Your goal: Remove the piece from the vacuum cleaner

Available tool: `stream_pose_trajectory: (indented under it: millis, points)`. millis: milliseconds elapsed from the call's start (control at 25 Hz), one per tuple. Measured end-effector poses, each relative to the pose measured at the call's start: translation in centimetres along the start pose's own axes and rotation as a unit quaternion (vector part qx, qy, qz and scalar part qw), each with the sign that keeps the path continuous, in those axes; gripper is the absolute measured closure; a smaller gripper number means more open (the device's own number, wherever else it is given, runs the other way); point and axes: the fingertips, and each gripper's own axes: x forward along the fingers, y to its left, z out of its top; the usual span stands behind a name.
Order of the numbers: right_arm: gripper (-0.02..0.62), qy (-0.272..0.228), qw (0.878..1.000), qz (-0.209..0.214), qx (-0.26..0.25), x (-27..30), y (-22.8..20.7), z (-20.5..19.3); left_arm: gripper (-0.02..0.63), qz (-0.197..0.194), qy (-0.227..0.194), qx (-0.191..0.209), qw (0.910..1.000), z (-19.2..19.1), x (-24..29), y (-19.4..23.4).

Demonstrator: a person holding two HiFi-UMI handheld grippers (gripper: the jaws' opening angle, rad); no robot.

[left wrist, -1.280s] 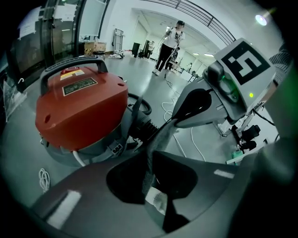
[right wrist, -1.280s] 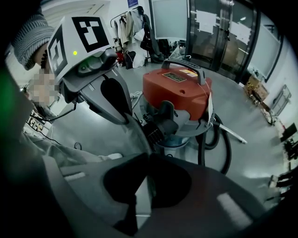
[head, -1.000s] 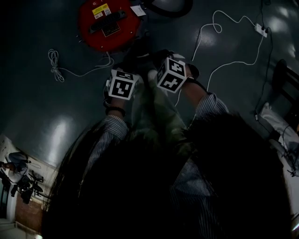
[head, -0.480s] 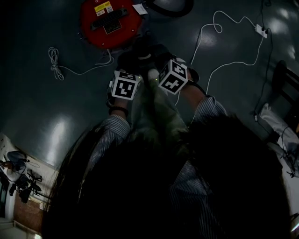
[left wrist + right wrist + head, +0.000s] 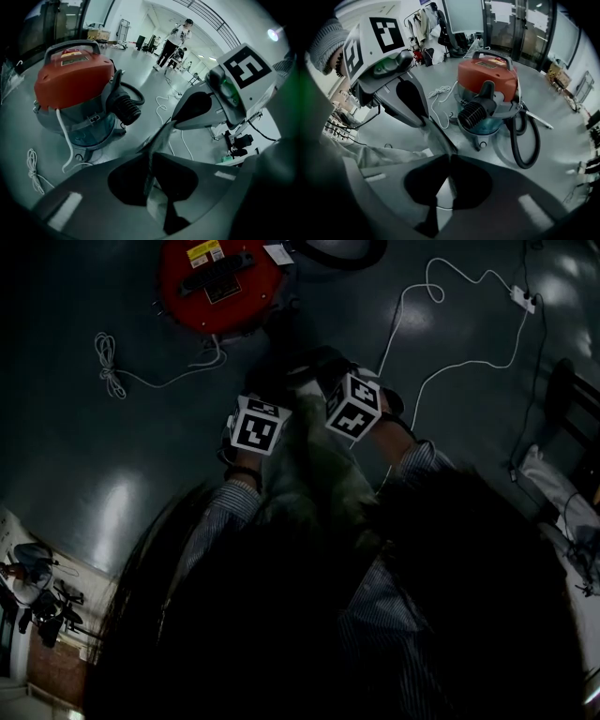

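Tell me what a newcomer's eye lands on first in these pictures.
The red vacuum cleaner stands out on the dark floor, at the top of the head view, its black hose looping beside it. Below it in that view, the left claw and right claw each pinch an edge of a grey-green cloth piece held up between them. A white cable snakes across the floor to the right.

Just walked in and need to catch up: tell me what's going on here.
A person holds a gripper in each hand. The left gripper and the right gripper are both shut on the same thin grey cloth piece, which runs between them. The red vacuum cleaner stands on the floor just ahead, apart from the piece, with its black hose looped alongside.
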Motion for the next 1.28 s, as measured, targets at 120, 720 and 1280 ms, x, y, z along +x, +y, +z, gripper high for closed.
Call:
stream_pose_trajectory:
  millis: [120,720,1280]
  points:
    - [0.574,-0.013,1.0,0.003,0.009,-1.3,0.0,0.6,0.566,-0.003,-0.012,-0.014,0.9998,0.2,-1.1,-0.4]
    - [0.574,-0.109,0.991,-0.008,0.078,-21.3,1.2,6.8,0.568,0.017,-0.102,0.024,0.9944,7.9,-18.0,-8.5]
    - [0.574,-0.233,0.968,-0.05,0.082,-39.9,4.2,13.3,0.568,0.046,-0.195,0.042,0.9788,14.3,-35.6,-14.8]
